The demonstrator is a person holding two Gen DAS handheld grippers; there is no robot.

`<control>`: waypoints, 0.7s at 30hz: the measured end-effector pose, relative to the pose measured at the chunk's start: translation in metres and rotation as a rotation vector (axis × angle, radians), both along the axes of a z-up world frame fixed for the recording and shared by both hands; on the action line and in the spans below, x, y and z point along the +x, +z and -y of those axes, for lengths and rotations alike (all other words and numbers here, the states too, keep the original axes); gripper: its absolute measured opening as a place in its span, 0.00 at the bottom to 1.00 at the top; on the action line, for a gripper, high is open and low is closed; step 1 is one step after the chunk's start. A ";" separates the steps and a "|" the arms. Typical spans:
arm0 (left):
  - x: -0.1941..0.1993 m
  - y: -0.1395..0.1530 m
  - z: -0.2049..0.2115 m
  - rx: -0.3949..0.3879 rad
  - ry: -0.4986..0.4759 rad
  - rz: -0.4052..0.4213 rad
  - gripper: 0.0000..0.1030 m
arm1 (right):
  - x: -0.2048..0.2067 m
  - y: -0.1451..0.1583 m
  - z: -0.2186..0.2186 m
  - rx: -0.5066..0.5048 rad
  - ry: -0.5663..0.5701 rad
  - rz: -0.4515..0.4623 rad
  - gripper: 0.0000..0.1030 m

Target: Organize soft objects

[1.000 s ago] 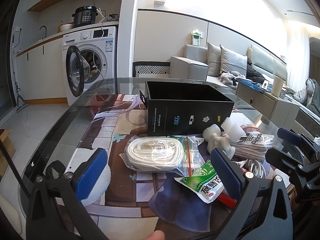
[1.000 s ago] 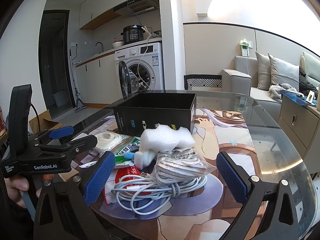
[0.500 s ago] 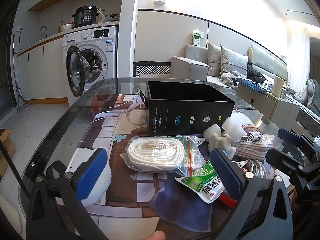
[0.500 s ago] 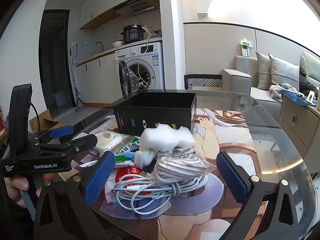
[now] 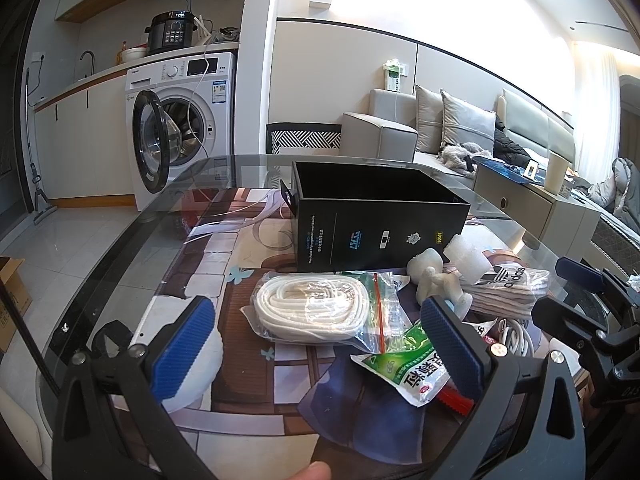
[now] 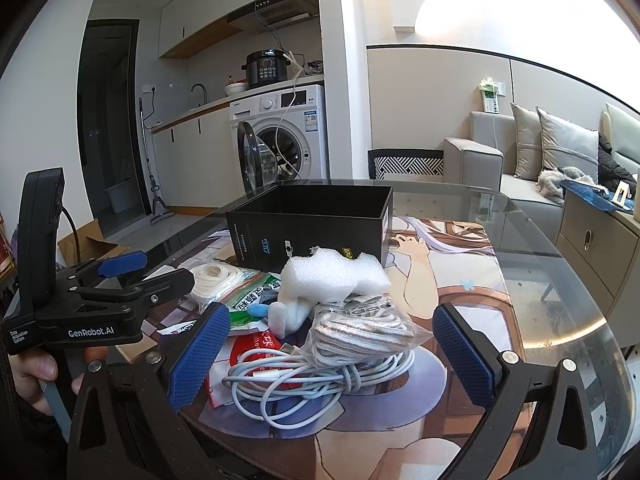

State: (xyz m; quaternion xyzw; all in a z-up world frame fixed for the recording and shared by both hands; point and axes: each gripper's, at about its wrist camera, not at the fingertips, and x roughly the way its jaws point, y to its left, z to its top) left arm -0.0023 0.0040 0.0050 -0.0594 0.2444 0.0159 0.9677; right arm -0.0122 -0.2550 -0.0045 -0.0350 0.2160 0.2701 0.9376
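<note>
At frame right, bare counter [image 6: 568, 280] lay past the pile; both tongs, left tongs [image 5: 316, 340] and right tongs [image 6: 332, 356], hovered low, spread apart, gripping nothing.

Lived-in home, open-plan flat. Kitchen strip at 10 to 11 o'clock: front-loading washing machine [image 5: 182, 128] with door ajar under the counter, electric pressure cooker [image 5: 171, 32] on top, sink tap [image 5: 89, 58], range hood [image 6: 276, 12]. Living area at 1 to 2 o'clock: grey sofa [image 5: 404, 136] with cushions [image 5: 466, 124]. Glass dining table [image 6: 560, 280] in the foreground.
</note>
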 end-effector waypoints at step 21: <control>0.000 0.007 -0.005 0.007 0.001 0.016 1.00 | 0.007 0.009 0.001 -0.015 0.016 -0.002 1.00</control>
